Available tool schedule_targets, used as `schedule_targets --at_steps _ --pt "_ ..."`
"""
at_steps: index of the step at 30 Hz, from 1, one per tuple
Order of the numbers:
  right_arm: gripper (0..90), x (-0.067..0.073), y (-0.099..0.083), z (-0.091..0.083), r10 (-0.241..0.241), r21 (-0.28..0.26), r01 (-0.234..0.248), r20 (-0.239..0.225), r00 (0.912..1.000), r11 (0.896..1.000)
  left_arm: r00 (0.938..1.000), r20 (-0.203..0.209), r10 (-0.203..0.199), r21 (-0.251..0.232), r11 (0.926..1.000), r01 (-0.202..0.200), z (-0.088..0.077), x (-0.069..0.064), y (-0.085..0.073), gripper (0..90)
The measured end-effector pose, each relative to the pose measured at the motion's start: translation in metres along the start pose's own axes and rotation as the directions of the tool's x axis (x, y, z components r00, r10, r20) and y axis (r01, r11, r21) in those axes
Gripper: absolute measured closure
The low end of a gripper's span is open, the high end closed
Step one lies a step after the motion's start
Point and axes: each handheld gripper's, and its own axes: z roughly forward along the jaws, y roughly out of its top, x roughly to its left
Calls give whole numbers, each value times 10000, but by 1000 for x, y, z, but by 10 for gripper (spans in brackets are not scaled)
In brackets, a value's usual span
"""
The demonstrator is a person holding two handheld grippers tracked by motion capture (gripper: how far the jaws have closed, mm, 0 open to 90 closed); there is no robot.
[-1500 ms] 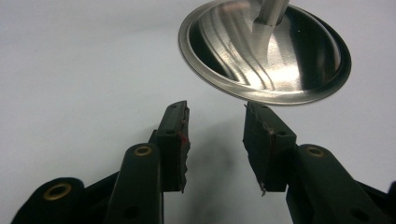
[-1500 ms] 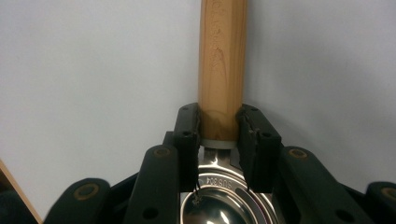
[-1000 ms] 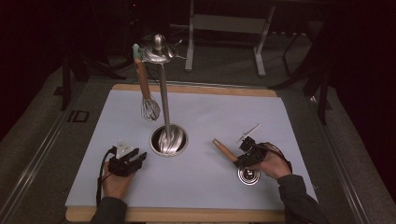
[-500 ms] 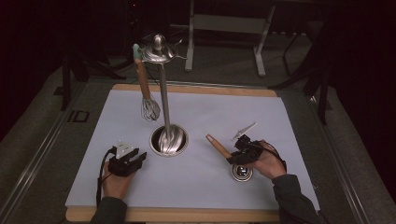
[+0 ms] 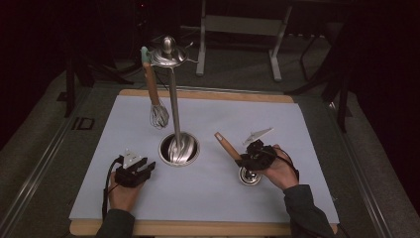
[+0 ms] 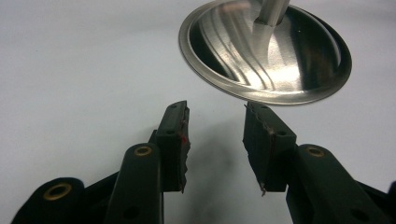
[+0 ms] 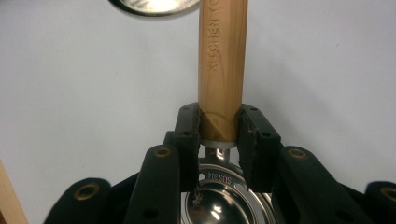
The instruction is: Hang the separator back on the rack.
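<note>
Ladle (image 7: 222,65) pinched by right tool (image 7: 219,135) at handle base, handle slanting toward stand (image 5: 174,106); left tool (image 6: 215,140) spread, empty.

We've got dark grey sleeves and two black grippers, left gripper (image 5: 132,171) and right gripper (image 5: 254,154): brass-ringed screw holes, ridged pads, grey three-cornered plates, black cables trailing near.

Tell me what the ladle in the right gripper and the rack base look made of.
Ladle: handle looks like pale unfinished wood, grain and stamped lettering visible; bowl polished steel, mirror-bright, stamped mark. Rack base: likely brushed stainless, fine swirl lines, soft reflections.
</note>
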Motion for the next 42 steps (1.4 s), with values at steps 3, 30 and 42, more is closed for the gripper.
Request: schedule_targets --at_steps 3,30,42 --pt "710 2 3 0 -56 -127 56 0 10000 9999 10000 -8 -5 -9 10000 5 0 0 0 605" --pt "710 19 20 -15 -299 -1889 285 -48 9995 9816 10000 -22 -5 -5 10000 5 0 0 0 602" --pt "710 33 33 -21 -768 -2637 772 116 9970 9615 10000 -3 -18 -13 10000 18 0 0 0 602"
